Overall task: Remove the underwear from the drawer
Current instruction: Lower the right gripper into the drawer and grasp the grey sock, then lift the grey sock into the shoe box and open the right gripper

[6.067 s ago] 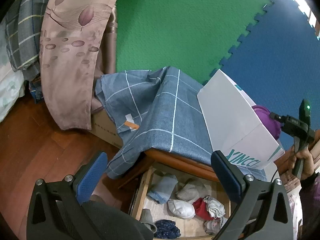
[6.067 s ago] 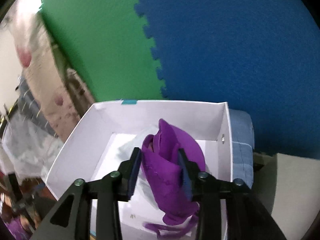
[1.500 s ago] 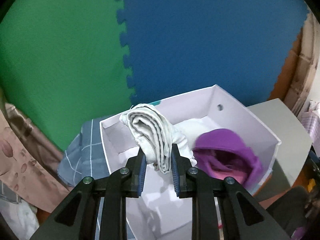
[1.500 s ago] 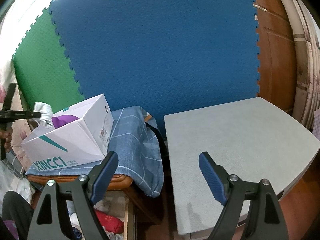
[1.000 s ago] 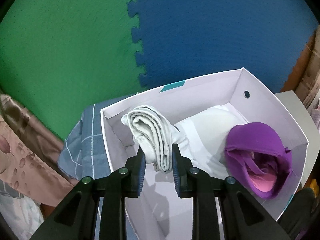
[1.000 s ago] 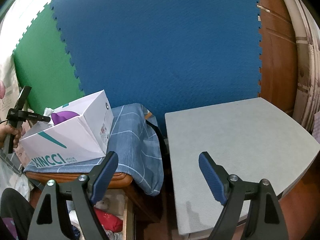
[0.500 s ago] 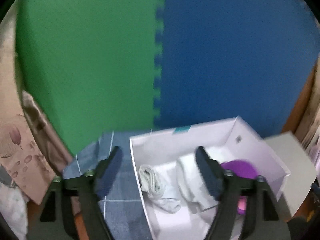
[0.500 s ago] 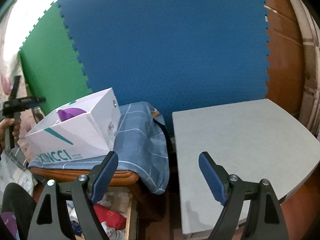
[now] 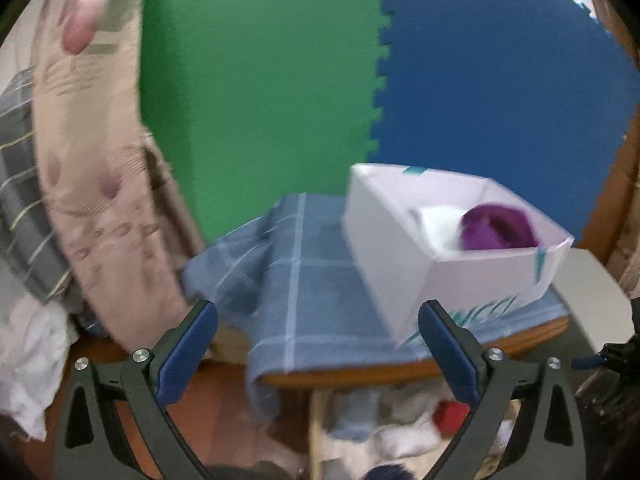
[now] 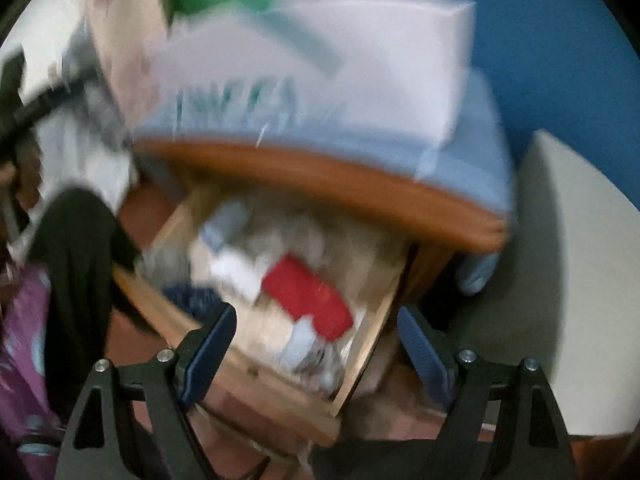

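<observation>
Two grippers, both gaping and empty: your left gripper [image 9: 318,344], jaws just opened wide, hangs near the white box [image 9: 404,248] holding one purple garment [image 9: 496,226] and a white one. Only your right gripper's [image 10: 316,346] blurred view looks down into the open drawer [image 10: 360,356], where the underwear [image 10: 308,296] lies, one red piece plainest.

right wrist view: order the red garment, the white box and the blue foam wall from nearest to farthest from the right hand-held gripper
1. Red garment: in the open drawer, just beyond the right hand-held gripper, slightly left of centre.
2. White box: up on the checked cloth atop the wooden stand, above the drawer.
3. Blue foam wall: behind the box, upper right.
</observation>
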Tool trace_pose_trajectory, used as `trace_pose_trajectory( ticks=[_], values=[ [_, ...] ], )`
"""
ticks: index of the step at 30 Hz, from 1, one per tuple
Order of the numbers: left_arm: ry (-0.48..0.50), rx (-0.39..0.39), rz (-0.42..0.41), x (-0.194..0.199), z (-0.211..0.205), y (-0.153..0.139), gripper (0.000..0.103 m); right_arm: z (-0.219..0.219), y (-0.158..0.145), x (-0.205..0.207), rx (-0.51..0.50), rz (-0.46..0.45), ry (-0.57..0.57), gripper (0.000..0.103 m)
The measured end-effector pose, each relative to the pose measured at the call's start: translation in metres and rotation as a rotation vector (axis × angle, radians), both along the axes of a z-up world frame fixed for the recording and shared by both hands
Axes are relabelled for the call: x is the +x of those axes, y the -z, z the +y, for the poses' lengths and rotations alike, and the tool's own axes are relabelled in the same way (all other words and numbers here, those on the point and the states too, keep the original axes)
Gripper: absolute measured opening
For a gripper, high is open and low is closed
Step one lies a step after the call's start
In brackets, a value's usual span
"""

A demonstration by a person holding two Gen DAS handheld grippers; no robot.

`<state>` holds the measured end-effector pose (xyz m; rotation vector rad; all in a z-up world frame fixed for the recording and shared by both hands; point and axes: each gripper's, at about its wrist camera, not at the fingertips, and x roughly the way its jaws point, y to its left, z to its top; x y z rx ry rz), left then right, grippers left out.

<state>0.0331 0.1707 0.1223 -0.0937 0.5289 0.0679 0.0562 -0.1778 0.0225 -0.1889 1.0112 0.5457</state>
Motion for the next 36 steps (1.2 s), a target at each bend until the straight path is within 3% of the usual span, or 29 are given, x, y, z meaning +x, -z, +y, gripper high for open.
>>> trace_pose_trajectory(
  ticks=[4,7,14,17,18,21,22,24,29,36],
  values=[
    [-0.028,0.017,0.016,-0.014,0.011,0.02,0.099,0.022,0.034,0.022,0.017,0.196,0.025,0.085],
    [-0.019,-0.008,0.032,-0.011,0.014,0.025,0.099,0.028,0.056,0.033,0.006,0.289,0.088,0.085],
    [-0.023,-0.051,0.115,-0.002,0.022,0.04,0.102,0.041,0.096,0.039,-0.088,0.386,0.116,0.084],
    [-0.027,-0.114,0.11,-0.004,0.032,0.042,0.102,0.045,0.11,0.042,-0.106,0.412,0.123,0.082],
    [-0.032,-0.138,0.107,-0.005,0.036,0.043,0.102,0.045,0.114,0.044,-0.119,0.418,0.124,0.076],
    [-0.053,-0.215,0.109,-0.005,0.048,0.046,0.102,0.049,0.132,0.048,-0.144,0.468,0.122,0.031],
    [-0.058,-0.24,0.109,-0.005,0.052,0.048,0.102,0.049,0.142,0.05,-0.145,0.5,0.121,0.023],
    [-0.069,-0.298,0.106,-0.005,0.06,0.051,0.102,0.049,0.155,0.05,-0.139,0.539,0.111,0.016],
    [-0.122,-0.396,0.068,-0.011,0.076,0.054,0.102,0.044,0.13,0.041,-0.059,0.499,0.083,0.012],
    [-0.13,-0.341,0.066,-0.011,0.067,0.051,0.102,0.023,0.057,0.019,0.141,0.405,0.057,0.012]
  ],
)
